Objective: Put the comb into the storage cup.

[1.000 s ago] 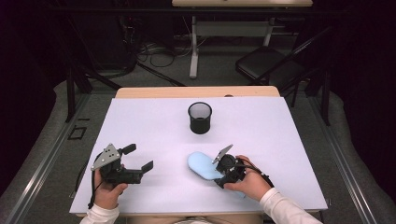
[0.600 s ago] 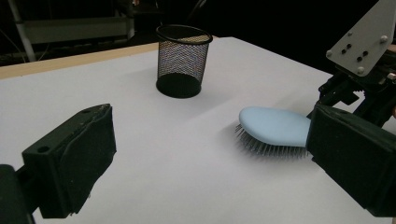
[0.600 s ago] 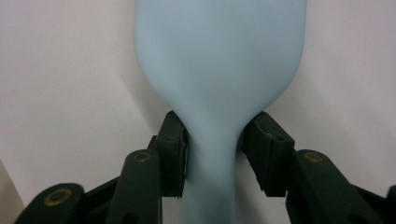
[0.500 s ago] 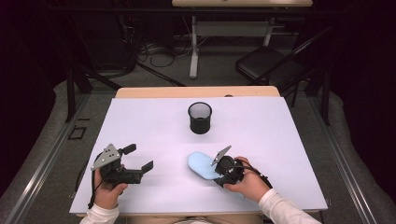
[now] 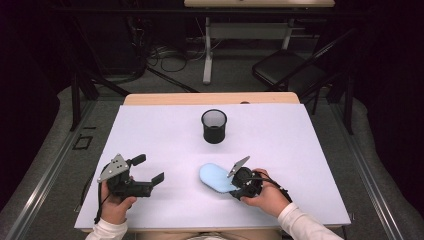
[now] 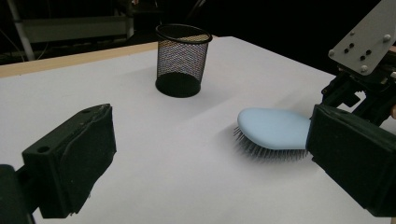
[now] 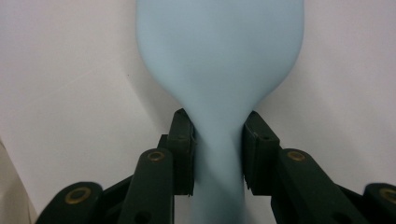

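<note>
A pale blue hairbrush (image 5: pixel 214 176) lies bristles down on the white table (image 5: pixel 280 145), near the front centre. My right gripper (image 5: pixel 232 184) comes at it from the right. Its jaws have just been closing, and both pads (image 7: pixel 184 149) now press on the narrow neck of the hairbrush (image 7: pixel 219 56). My left gripper (image 5: pixel 148 168) rests at the front left, open with nothing between its jaws, well apart from the brush. In the left gripper view the hairbrush (image 6: pixel 273 128) shows its bristles against the tabletop.
A black mesh cup (image 5: pixel 214 126) stands upright behind the brush, toward the table's middle; it looks empty in the left gripper view (image 6: pixel 182 58). A chair (image 5: pixel 287 72) and desk legs stand on the floor beyond the far edge.
The right gripper's jaws have drawn in onto the brush handle. Both hands and the brush have stayed in place.
</note>
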`<state>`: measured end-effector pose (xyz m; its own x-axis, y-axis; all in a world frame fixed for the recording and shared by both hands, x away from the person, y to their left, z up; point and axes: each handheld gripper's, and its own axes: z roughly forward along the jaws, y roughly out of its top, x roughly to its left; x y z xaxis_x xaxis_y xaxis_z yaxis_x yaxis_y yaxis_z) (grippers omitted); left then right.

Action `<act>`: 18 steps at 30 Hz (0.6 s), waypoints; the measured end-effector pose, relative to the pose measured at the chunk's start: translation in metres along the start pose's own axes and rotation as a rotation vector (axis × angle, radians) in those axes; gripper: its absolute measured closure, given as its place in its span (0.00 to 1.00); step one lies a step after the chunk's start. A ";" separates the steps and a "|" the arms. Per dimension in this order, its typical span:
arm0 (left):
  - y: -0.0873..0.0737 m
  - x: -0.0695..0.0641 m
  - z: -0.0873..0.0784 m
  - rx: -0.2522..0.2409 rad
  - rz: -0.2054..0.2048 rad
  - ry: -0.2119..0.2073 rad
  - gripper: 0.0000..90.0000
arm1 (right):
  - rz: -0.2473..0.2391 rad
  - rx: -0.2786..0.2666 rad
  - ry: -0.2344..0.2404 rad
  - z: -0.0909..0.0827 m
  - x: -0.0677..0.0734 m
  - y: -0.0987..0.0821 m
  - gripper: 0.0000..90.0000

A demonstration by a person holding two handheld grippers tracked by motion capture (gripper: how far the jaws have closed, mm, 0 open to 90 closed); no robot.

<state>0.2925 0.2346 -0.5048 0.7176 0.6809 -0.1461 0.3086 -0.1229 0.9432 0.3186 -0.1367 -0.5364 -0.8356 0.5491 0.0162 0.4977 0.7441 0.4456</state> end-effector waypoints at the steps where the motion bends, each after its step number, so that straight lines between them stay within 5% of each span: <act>1: 0.000 0.000 0.000 0.000 0.001 -0.001 0.02 | -0.001 -0.004 0.001 0.000 0.000 0.000 0.77; 18: 0.000 0.000 0.001 0.000 0.003 0.002 0.02 | 0.005 -0.045 0.012 -0.002 0.000 -0.008 0.77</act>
<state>0.2929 0.2343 -0.5052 0.7171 0.6822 -0.1427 0.3063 -0.1246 0.9437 0.3142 -0.1429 -0.5380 -0.8358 0.5482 0.0298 0.4917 0.7233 0.4849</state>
